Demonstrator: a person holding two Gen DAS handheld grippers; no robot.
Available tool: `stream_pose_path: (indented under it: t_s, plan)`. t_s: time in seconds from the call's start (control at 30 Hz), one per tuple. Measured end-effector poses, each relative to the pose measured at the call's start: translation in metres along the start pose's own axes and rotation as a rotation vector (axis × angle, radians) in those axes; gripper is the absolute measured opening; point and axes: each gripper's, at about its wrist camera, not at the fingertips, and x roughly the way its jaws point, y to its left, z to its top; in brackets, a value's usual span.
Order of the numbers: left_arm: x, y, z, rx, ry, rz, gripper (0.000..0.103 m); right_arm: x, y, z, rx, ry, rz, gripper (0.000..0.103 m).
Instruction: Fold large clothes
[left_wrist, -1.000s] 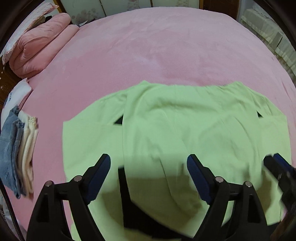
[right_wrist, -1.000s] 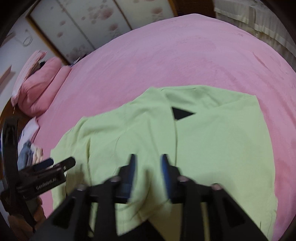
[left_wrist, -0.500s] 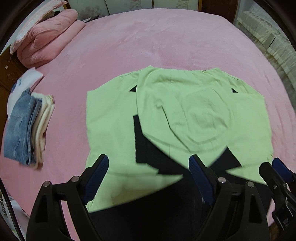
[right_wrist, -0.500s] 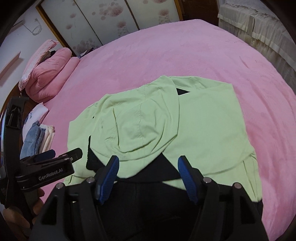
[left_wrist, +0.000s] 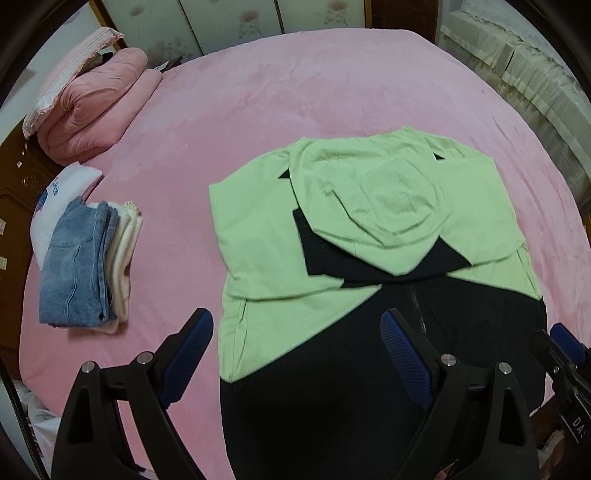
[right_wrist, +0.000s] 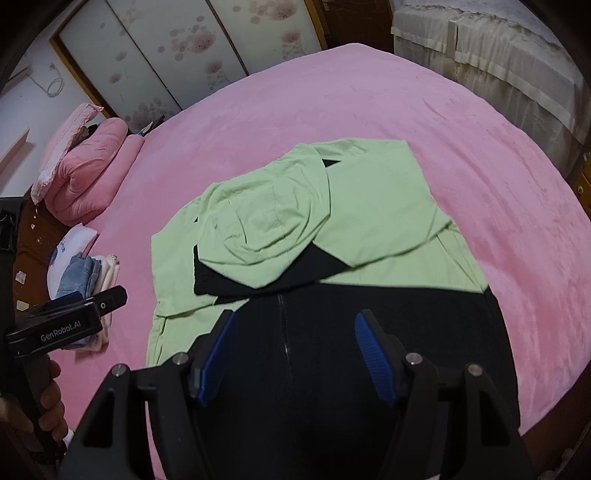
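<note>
Green-and-black hooded jacket (left_wrist: 369, 236) lies flat on plush pink bedspread (left_wrist: 258, 110), rounded hood folded down, beneath both gaping, empty grippers (left_wrist: 295, 350) (right_wrist: 291, 350).

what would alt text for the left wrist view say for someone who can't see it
A green and black hooded jacket lies flat on a pink bed, hood and sleeves folded in. The open left gripper hovers over its near edge. Folded jeans and pale clothes sit to the left.
</note>
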Motion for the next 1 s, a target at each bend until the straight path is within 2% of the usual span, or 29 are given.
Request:
stream_pose_path:
  t_s: [0.2, 0.33, 0.43, 0.57, 0.63, 0.7, 0.8, 0.87, 0.97, 1.0]
  plan:
    - [-0.005, -0.009, -0.047, -0.017, 0.015, 0.021, 0.091, -0.012, -0.023, -0.034, -0.022, 0.024, 0.022, 0.066]
    - [-0.004, -0.011, -0.091, -0.040, 0.066, 0.036, 0.091, -0.023, -0.045, -0.056, -0.028, 0.094, 0.058, 0.066]
    - [-0.007, -0.009, -0.128, -0.044, 0.123, 0.033, 0.091, -0.036, -0.062, -0.071, -0.014, 0.111, 0.070, 0.066]
    - [-0.014, 0.002, -0.172, -0.071, 0.158, 0.044, 0.091, -0.057, -0.088, -0.093, 0.023, 0.118, 0.084, 0.066]
    - [-0.015, 0.017, -0.195, -0.133, 0.166, 0.026, 0.091, -0.066, -0.103, -0.103, 0.072, 0.095, 0.104, 0.066]
    - [-0.009, 0.041, -0.219, -0.251, 0.197, -0.013, 0.091, -0.070, -0.121, -0.112, 0.139, 0.085, 0.102, 0.066]
    - [0.006, 0.077, -0.249, -0.433, 0.234, -0.071, 0.091, -0.065, -0.150, -0.127, 0.245, 0.093, 0.069, 0.066]
    - [0.017, 0.097, -0.269, -0.533, 0.230, -0.102, 0.091, -0.058, -0.166, -0.137, 0.291, 0.101, 0.034, 0.066]
    - [0.033, 0.116, -0.291, -0.611, 0.219, -0.170, 0.091, -0.042, -0.199, -0.158, 0.412, 0.110, 0.018, 0.066]
    - [0.039, 0.120, -0.295, -0.620, 0.221, -0.172, 0.091, -0.038, -0.210, -0.165, 0.458, 0.103, 0.018, 0.066]
